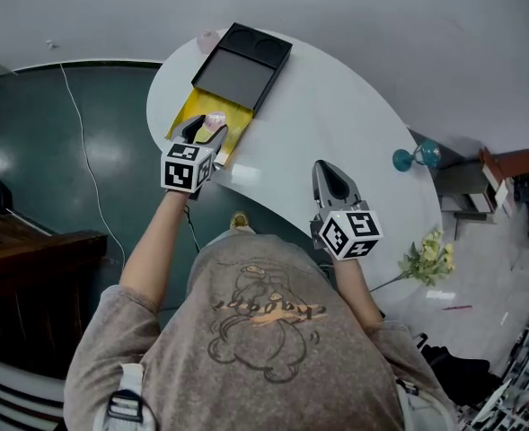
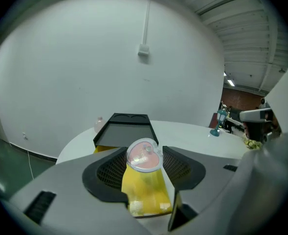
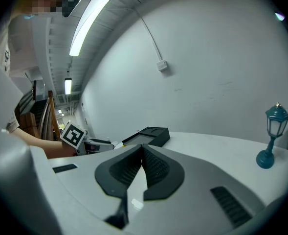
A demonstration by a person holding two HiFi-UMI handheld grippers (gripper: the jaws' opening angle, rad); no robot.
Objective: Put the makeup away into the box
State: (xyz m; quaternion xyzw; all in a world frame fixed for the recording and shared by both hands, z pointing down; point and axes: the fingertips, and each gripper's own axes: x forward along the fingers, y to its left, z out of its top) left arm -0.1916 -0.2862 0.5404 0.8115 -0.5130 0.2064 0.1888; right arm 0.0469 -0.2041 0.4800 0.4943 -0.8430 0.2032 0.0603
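Right gripper [image 1: 330,169]: nearest the person, over the near edge of the white table [image 1: 336,106]. Its own view shows the jaws closed tip to tip, nothing between them

Left gripper [image 1: 203,131]: further out, at the table's left edge, nose tilted down. Jaws stand fairly wide, closed on the heart compact [image 2: 144,155]: pink, heart-shaped, clear lid. The compact sits right at the fingertips [image 2: 115,166], one lobe against each pad, face tipped up toward the camera. It spans the whole gap, and most of it stands above the jaw line

Directly under the compact and the jaws: yellow drawer [image 2: 148,192], pulled out toward the person from the black box [image 1: 242,61]. The compact hangs over the drawer's near end; whether it touches the yellow floor cannot be told. Pale scraps lie at the drawer's near edge

The black box lies flat beyond the drawer, two round hollows in its far end

Small pink item [image 1: 208,39] just behind the box's far left corner, too small to identify

Right side of the table, well apart from both grippers: blue lantern ornament [image 1: 415,157] and, nearer the person, a sprig of pale flowers [image 1: 428,257]
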